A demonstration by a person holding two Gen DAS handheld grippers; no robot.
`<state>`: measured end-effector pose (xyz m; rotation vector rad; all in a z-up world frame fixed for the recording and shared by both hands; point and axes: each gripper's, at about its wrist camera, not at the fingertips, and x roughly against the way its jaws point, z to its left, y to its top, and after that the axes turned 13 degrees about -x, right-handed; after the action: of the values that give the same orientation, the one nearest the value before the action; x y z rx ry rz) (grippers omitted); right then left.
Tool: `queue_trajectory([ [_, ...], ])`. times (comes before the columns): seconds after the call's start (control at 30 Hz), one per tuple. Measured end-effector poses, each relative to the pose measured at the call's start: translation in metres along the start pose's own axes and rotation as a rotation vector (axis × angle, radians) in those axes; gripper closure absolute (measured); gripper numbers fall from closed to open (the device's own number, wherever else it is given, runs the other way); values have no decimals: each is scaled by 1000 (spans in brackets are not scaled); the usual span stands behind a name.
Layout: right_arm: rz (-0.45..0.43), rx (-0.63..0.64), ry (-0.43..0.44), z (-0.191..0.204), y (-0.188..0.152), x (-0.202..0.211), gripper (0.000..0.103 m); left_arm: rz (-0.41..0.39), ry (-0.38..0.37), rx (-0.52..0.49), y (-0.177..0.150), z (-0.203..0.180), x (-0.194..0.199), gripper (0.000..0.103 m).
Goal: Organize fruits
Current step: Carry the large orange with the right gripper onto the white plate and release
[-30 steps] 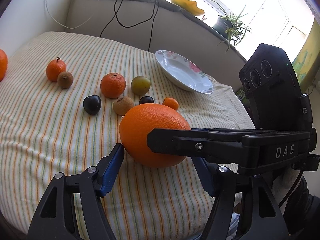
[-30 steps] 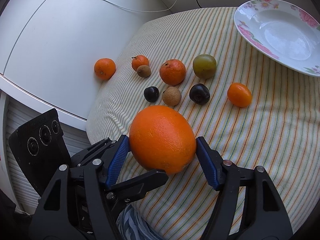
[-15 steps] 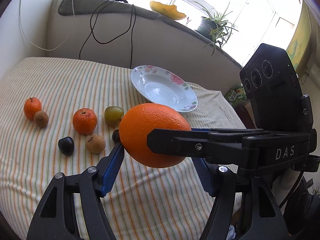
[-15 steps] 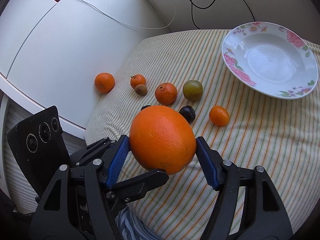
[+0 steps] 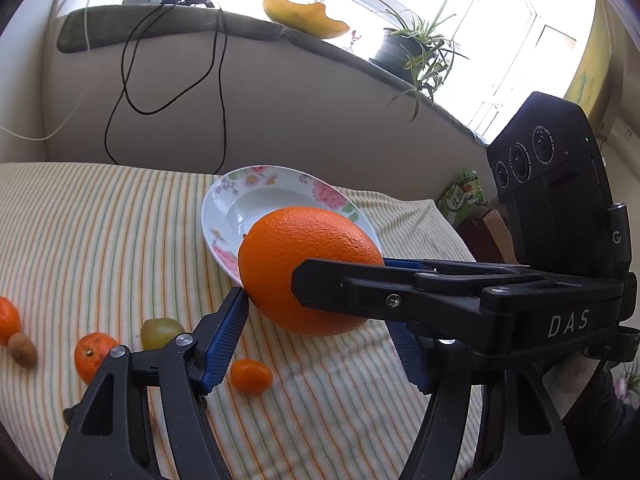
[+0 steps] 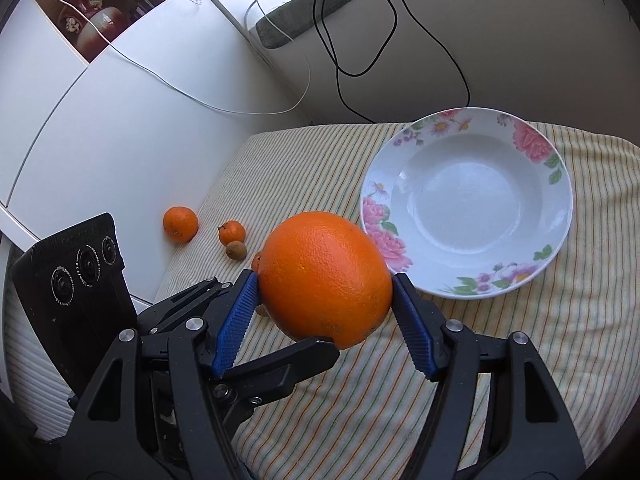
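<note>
Bare floral plate (image 6: pixel 466 200) beyond orange (image 6: pixel 326 278)

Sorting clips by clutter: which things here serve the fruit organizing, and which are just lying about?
Job:
large orange, clamped by both the left hand-held gripper and right hand-held gripper
white floral plate
small tangerine
green round fruit

Lying about:
black cable
potted spider plant

You've got the big orange (image 6: pixel 326 280) up close: pebbled, dimpled peel with a soft sheen. Your gripper fingers (image 6: pixel 236 326) show ribbed blue rubbery pads on matt black plastic, silver metal screws glinting. Below you, the tablecloth (image 6: pixel 520 380) looks like soft woven striped cloth. The plate (image 6: pixel 466 200) gleams glossy, smooth glazed ceramic with printed flowers.
</note>
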<state>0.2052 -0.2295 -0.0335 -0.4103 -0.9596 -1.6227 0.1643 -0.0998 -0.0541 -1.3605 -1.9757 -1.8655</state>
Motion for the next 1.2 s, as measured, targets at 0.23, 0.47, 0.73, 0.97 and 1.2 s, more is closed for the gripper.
queue_trajectory([
  [0.23,-31,-12,-38,-21,33,-7,32,28,13,-6,24,6,-37,34],
  [0.47,-45,-17,-84,-45,60,-17,32,87,58,-45,40,4,-72,34],
  [0.73,-35,-16,-148,-67,74,-33,32,119,86,-74,43,5,-83,34],
  [0.97,-92,5,-192,-64,72,-28,31,126,149,-73,40,8,-69,26],
  [1.2,-181,24,-200,-51,67,9,22,93,185,-84,28,10,-27,26],
])
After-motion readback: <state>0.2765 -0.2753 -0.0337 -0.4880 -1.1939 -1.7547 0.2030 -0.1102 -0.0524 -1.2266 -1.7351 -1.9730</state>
